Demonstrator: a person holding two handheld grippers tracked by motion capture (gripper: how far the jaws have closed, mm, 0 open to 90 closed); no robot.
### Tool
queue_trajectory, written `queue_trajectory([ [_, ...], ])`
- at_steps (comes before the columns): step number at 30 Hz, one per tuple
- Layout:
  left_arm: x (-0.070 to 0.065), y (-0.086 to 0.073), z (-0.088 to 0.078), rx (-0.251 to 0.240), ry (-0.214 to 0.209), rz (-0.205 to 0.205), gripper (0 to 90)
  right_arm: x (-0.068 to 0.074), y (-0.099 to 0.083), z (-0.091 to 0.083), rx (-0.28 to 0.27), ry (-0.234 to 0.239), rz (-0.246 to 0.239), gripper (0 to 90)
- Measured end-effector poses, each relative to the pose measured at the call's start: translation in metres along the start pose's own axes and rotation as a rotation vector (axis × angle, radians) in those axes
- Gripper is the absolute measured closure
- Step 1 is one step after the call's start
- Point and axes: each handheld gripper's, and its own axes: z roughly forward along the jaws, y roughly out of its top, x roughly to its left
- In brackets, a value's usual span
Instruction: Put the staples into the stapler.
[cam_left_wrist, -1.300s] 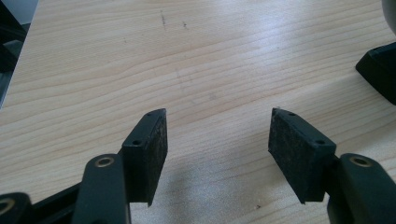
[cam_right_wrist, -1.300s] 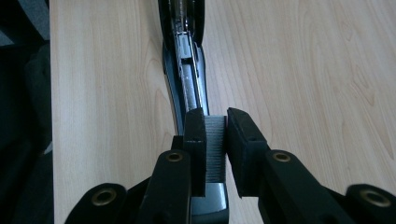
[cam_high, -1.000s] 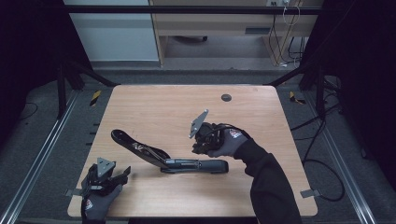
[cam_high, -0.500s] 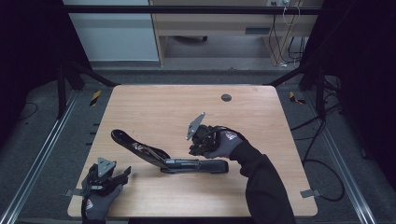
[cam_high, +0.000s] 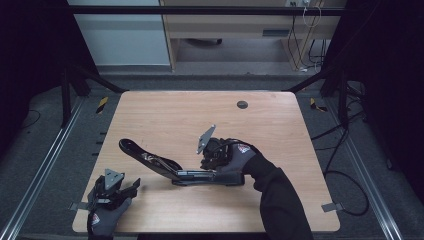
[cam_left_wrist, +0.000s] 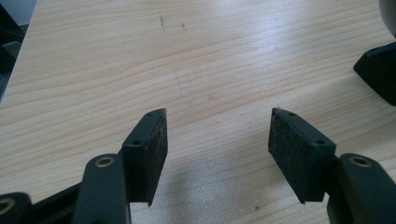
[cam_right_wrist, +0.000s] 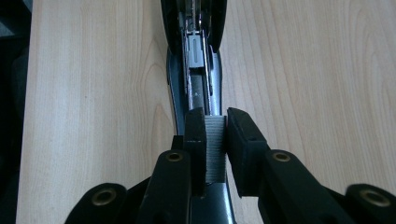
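A black stapler (cam_high: 172, 172) lies swung open on the wooden table (cam_high: 280, 130), its top arm reaching up-left and its base running right. My right gripper (cam_high: 214, 159) hovers over the base end, shut on a grey strip of staples (cam_right_wrist: 215, 149) that stands between its pads. Right below the strip, the stapler's (cam_right_wrist: 196, 60) open metal channel shows in the right gripper view. My left gripper (cam_high: 131, 185) rests at the table's near left corner, open, its pads (cam_left_wrist: 149, 144) wide apart over bare wood. One black end of the stapler (cam_left_wrist: 380, 70) shows at the right edge of the left gripper view.
A round dark grommet (cam_high: 242, 104) sits in the far middle of the tabletop. Black frame rails run along both sides of the table, and cables lie on the floor at the right.
My right gripper has sunk a little with the staple strip, closer to the stapler's base. The left gripper and the stapler have not moved.
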Motion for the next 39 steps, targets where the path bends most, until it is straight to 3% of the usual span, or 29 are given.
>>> queue_trajectory([
  [14,0.0,0.0,0.0,-0.001,0.0,-0.003,37.3,0.0,-0.002,0.018,0.031,0.012,-0.01,78.2],
  [39,0.0,0.0,0.0,0.0,0.001,-0.003,37.3,0.0,-0.008,0.024,0.051,0.031,-0.028,78.1],
])
